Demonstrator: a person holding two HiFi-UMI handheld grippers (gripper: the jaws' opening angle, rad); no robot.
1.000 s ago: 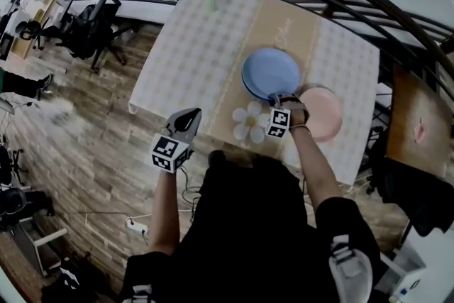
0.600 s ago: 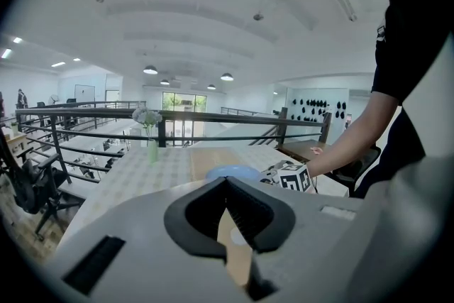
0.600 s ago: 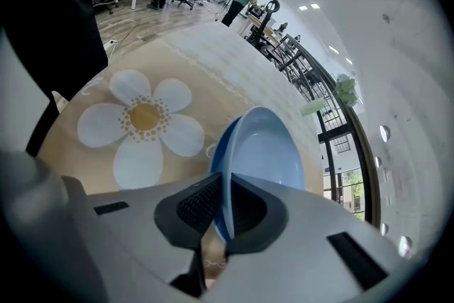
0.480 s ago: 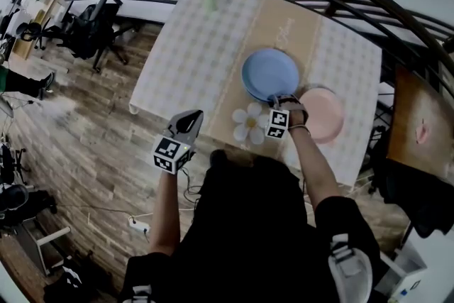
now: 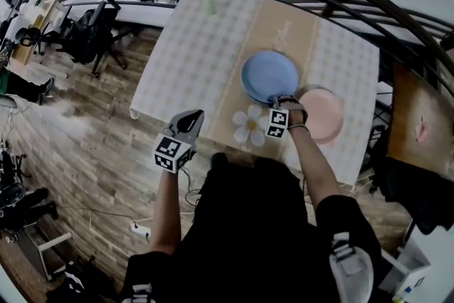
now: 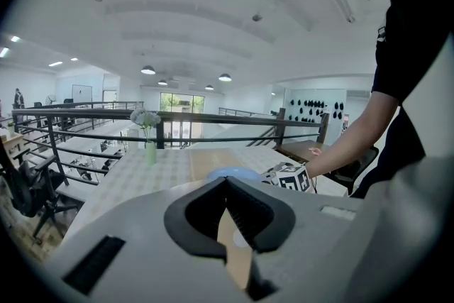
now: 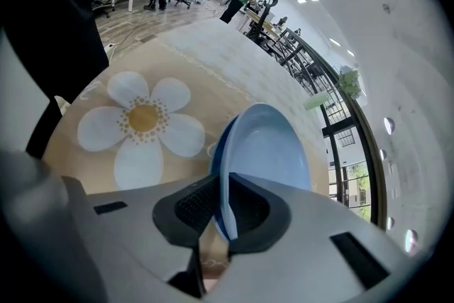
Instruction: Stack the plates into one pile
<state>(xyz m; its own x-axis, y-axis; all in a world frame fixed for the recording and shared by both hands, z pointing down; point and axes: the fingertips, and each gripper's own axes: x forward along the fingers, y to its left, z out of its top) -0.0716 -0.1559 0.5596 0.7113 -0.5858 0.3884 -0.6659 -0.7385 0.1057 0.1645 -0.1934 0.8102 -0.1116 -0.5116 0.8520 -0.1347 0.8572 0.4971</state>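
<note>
The right gripper (image 7: 223, 206) has its jaws closed down on the near rim of the light blue plate (image 7: 266, 152), the thin edge pinched between the ribbed pads. That is probably the only purchase a flat plate offers. This plate lies just beyond the flower-shaped mat (image 5: 250, 123), over a dark blue plate (image 7: 214, 156) whose rim shows as a crescent along the side nearest the mat. The two look nearly but not quite centred, so the grip seems meant for seating or aligning the upper one. Whether its near edge is resting or slightly lifted cannot be told. To the right of the mat, close beside the blue pair but apart from it, the pink plate (image 5: 325, 113) sits alone on the table (image 5: 191, 53). It appears to be the one plate yet to join the pile. The left gripper (image 6: 227, 184) hangs to the left of the mat, off the table's near edge, with its jaws together on nothing, likely parked clear of the work.
</note>
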